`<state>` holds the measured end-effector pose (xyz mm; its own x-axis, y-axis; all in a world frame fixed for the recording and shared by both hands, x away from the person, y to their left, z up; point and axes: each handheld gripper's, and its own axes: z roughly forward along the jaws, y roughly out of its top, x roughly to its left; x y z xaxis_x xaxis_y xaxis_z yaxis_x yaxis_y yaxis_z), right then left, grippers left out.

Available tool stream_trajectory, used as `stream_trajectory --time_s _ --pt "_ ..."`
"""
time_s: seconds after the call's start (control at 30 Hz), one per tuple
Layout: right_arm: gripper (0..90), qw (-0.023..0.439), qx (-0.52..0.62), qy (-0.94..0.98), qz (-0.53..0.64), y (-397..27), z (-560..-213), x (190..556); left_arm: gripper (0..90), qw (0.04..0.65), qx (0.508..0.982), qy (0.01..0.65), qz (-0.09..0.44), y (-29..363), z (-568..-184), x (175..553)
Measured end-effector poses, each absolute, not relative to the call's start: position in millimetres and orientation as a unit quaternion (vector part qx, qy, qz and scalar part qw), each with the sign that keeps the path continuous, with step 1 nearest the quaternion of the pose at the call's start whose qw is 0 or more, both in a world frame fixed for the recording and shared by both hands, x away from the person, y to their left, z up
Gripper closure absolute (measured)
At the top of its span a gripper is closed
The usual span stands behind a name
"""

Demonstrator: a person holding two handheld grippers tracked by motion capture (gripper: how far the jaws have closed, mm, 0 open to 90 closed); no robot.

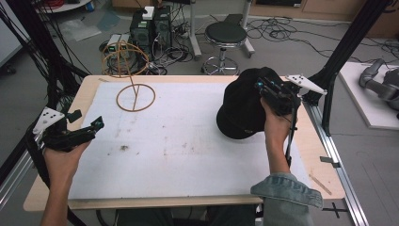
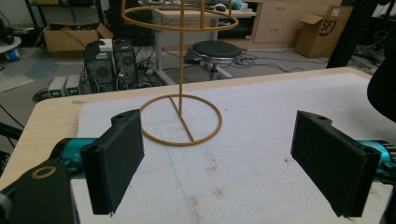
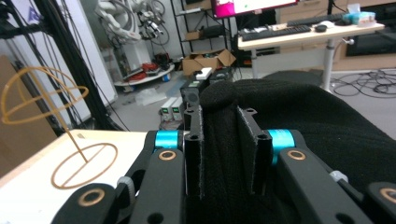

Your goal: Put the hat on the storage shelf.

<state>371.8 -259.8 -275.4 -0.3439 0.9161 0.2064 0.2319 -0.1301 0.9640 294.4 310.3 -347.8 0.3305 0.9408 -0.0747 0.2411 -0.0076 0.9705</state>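
A black knit hat (image 1: 240, 113) hangs above the right side of the white mat (image 1: 179, 160). My right gripper (image 1: 261, 87) is shut on a fold of it near its top edge. In the right gripper view the jaws of that gripper (image 3: 224, 149) pinch the black fabric (image 3: 308, 116), which drapes over to the right. A yellow wire hat stand (image 1: 136, 110) stands upright at the back left of the mat, also seen as stand (image 2: 180, 70) and stand (image 3: 74, 145). My left gripper (image 1: 98, 124) sits low at the table's left edge, open (image 2: 219, 158), with nothing between its pads, facing the stand.
The wooden table (image 1: 301, 155) has a metal rail (image 1: 331, 146) along its right edge. Beyond the far edge stand a black stool (image 1: 226, 35), computer towers (image 1: 150, 26) and loose cables on the floor.
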Motion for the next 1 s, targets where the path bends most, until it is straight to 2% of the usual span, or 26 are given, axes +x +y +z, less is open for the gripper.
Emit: stream_trajectory --time_s 1.0 --pt "75.1 0.27 0.409 0.605 0.628 -172 -200 420 17.4 0.52 0.622 0.477 0.341 321 -346 285"
